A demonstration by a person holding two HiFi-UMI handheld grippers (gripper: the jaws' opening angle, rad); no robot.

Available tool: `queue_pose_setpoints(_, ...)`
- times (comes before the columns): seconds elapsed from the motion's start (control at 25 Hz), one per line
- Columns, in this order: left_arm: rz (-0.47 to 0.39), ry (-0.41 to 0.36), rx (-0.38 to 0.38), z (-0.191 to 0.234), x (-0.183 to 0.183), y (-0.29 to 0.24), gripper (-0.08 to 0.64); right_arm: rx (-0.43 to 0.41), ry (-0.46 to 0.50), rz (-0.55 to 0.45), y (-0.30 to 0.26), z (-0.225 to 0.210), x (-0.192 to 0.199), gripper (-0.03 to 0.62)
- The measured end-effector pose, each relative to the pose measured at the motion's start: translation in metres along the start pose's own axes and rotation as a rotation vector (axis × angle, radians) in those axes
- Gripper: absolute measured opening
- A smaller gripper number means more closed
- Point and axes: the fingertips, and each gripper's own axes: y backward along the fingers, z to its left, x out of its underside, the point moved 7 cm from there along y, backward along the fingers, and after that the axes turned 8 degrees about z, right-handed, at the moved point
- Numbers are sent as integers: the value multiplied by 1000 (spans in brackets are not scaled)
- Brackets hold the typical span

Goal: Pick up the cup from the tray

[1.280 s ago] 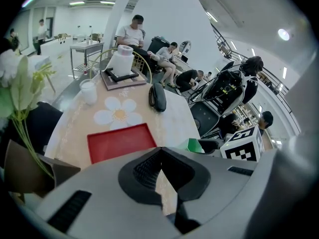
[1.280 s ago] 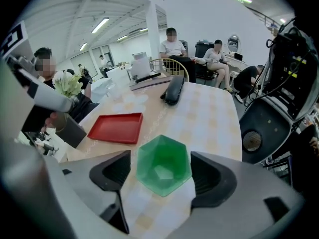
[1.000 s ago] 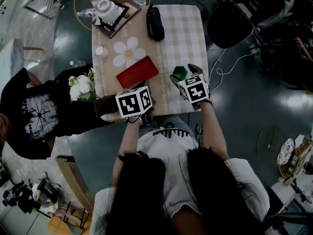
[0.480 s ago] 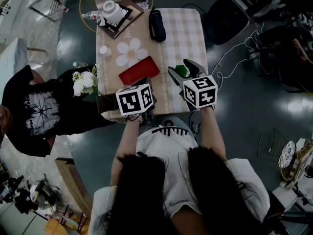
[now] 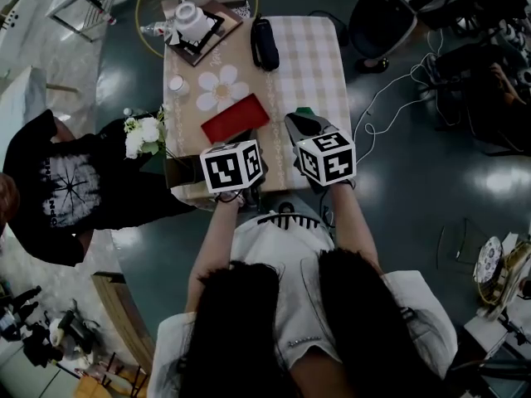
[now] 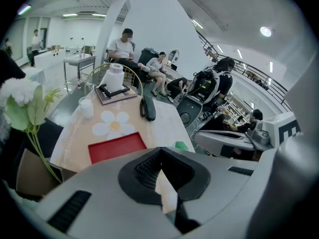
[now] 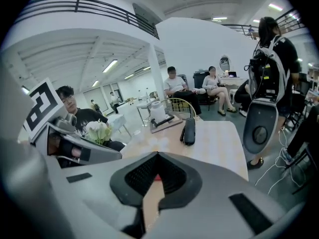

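Two grippers hang over the near edge of the tabletop [image 5: 309, 65], both empty. The left gripper [image 6: 160, 150] has its fingers together, and the right gripper [image 7: 157, 153] is closing its fingers tip to tip with nothing between them. What I take for the white cup [image 5: 191, 16] stands on the dark tray [image 5: 212, 31] at the far left corner, well apart from both, ahead and to the left. The left gripper looks nearer. The cup's long axis runs upright; whether its mouth points up I cannot tell.

Head view looks down; both gripper views, apparently low, share table [image 5: 307, 56].
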Motion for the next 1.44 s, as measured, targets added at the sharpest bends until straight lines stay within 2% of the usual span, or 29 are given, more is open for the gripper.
queue_pose_setpoints(0.12, -2, -6, 3, -1, 3, 2, 8, 26, -13, 2, 1, 1, 3, 11)
queue_pose_setpoints(0.32, -10, 2, 1, 3, 8, 6, 8, 16, 13, 5, -2, 12, 10, 9)
queue_pose_setpoints(0.48, -17, 7, 0, 5, 12, 11, 8, 54, 27, 26, -1, 17, 14, 9)
queue_pose_setpoints(0.88, -24, -2, 9, 1, 20, 15, 8, 85, 68, 25, 1, 24, 18, 9)
queue_pose_setpoints(1.44, -43, 8, -6, 5, 24, 24, 8, 102, 101, 45, -1, 29, 24, 9)
